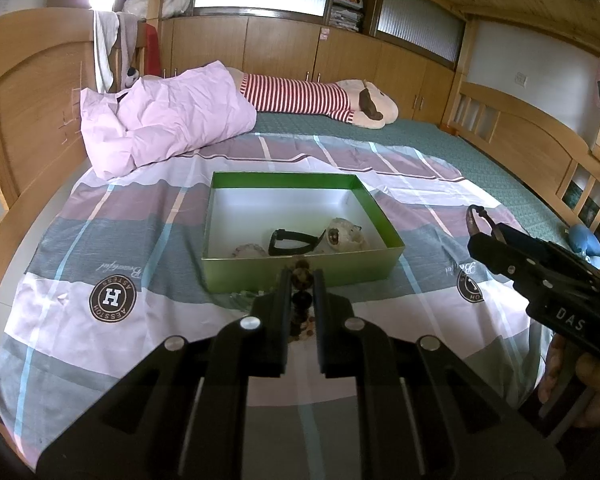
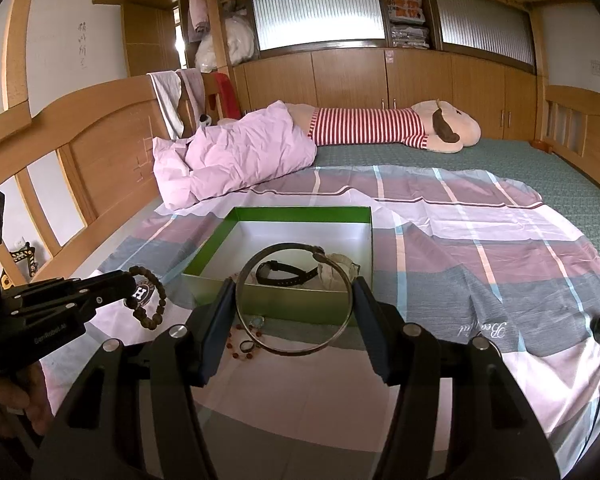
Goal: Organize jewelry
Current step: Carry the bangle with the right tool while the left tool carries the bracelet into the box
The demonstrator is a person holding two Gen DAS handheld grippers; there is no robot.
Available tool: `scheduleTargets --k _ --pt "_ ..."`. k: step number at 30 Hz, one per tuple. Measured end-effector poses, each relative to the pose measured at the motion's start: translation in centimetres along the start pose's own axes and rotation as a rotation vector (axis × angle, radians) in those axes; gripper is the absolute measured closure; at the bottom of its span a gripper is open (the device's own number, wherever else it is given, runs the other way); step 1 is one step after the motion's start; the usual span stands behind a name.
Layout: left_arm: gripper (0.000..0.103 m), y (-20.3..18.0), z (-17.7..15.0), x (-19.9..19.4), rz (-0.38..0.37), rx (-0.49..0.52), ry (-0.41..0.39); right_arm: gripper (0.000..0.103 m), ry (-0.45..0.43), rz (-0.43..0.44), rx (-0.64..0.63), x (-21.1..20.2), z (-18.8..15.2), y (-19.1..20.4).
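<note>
My left gripper (image 1: 302, 276) is pinched narrow on a brown bead bracelet (image 2: 150, 298), held above the bedsheet (image 1: 100, 240) just short of the green box (image 1: 300, 270). My right gripper (image 2: 294, 286) clamps a metal bangle (image 2: 296, 346) across its width, near the box front. Inside the box lie a black watch (image 1: 290, 241) and a pale crumpled pouch (image 1: 346, 236). Loose beads and a ring (image 2: 247, 346) lie on the sheet under the bangle.

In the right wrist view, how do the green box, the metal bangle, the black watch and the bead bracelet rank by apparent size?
1. green box
2. metal bangle, enlarged by nearness
3. bead bracelet and black watch: look similar, not ranked
</note>
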State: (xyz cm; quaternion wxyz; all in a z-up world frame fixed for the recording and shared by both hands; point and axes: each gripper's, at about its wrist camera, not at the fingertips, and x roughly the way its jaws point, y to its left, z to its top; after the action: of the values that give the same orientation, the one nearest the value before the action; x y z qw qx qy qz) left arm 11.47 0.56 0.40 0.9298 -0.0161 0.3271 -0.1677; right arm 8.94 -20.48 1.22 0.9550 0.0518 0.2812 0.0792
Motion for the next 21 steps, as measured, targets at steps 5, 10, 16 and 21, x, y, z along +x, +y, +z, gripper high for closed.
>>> scheduleTargets --k 5,10,16,21 --pt "0.092 0.0 0.0 0.1 0.0 -0.003 0.0 0.045 0.003 0.002 -0.001 0.1 0.0 0.0" --pt "0.092 -0.2 0.4 0.5 -0.002 -0.005 0.0 0.045 0.012 0.006 -0.009 1.0 0.3 0.0" --pt "0.092 -0.1 2.5 1.8 0.006 -0.009 -0.017 0.045 -0.004 0.016 -0.044 3.0 2.1 0.2" --pt "0.092 0.5 6.3 4.9 0.019 -0.016 -0.037 0.045 0.014 0.042 -0.044 7.7 4.4 0.2"
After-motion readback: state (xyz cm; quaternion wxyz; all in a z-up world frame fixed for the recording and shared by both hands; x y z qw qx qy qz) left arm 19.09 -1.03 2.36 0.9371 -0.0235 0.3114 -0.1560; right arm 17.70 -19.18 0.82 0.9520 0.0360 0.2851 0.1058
